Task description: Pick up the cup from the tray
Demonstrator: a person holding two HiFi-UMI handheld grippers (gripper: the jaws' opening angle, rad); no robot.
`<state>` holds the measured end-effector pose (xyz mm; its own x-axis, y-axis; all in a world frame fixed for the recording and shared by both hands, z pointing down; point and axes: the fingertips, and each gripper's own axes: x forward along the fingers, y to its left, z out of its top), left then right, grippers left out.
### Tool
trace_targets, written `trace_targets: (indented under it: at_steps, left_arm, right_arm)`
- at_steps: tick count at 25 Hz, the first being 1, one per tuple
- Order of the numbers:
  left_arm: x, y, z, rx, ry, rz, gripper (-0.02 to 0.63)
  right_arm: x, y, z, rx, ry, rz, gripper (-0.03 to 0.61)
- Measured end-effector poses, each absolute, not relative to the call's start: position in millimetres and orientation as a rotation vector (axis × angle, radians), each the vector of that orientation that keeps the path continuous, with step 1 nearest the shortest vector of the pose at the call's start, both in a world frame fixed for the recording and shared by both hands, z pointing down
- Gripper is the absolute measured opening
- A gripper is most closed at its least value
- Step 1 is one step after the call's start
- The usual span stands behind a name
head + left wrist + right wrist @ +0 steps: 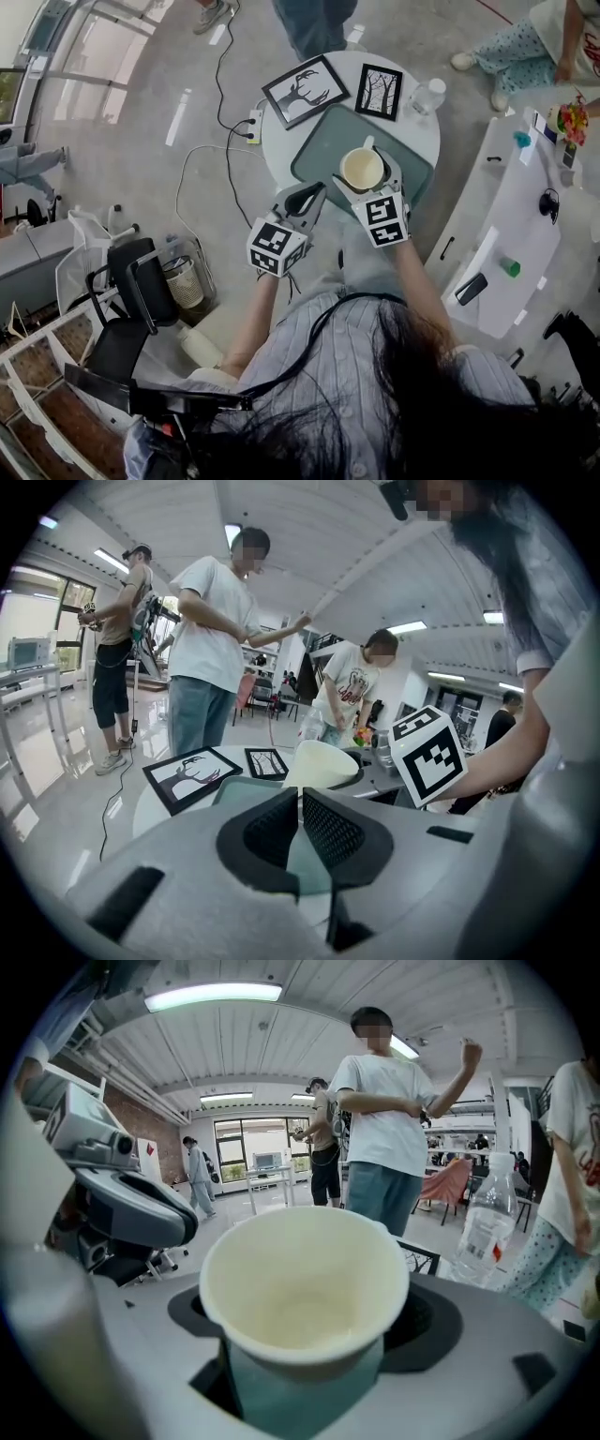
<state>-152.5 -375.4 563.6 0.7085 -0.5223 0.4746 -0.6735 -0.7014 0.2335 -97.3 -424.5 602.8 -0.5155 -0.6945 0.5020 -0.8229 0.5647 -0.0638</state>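
Observation:
A cream paper cup (362,169) stands upright and empty over the green tray (317,155) on the round white table (427,131). My right gripper (367,178) is shut on the cup, one finger on each side of its wall. The right gripper view has the cup (305,1283) filling the middle, with the green tray under it. Whether its base touches the tray is hidden. My left gripper (314,197) hovers at the tray's near left edge, shut and holding nothing. In the left gripper view its pads (330,829) meet, with the cup (319,764) just beyond.
Two framed pictures (305,91) (379,91) lie on the table behind the tray, and a water bottle (427,96) stands at the far right. People stand around the far side. A black chair (131,291) is at my left and a long white table (525,216) at my right.

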Motion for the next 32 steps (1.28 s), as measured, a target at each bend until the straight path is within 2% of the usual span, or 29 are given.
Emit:
trace_targets:
  at_steps: [14,32]
  left_arm:
    - [-192.6,-311.5,519.0,2.557,-1.109,0.451,0.017]
    - [-173.1,-190.4,511.5,2.558,-1.105,0.355,0.017]
  right_arm:
    - [-108.3,-355.3,550.9,1.228,-2.439,0.379,0.433]
    - [-85.5,-237.2,518.6,1.264,-2.432,0.351,0.433]
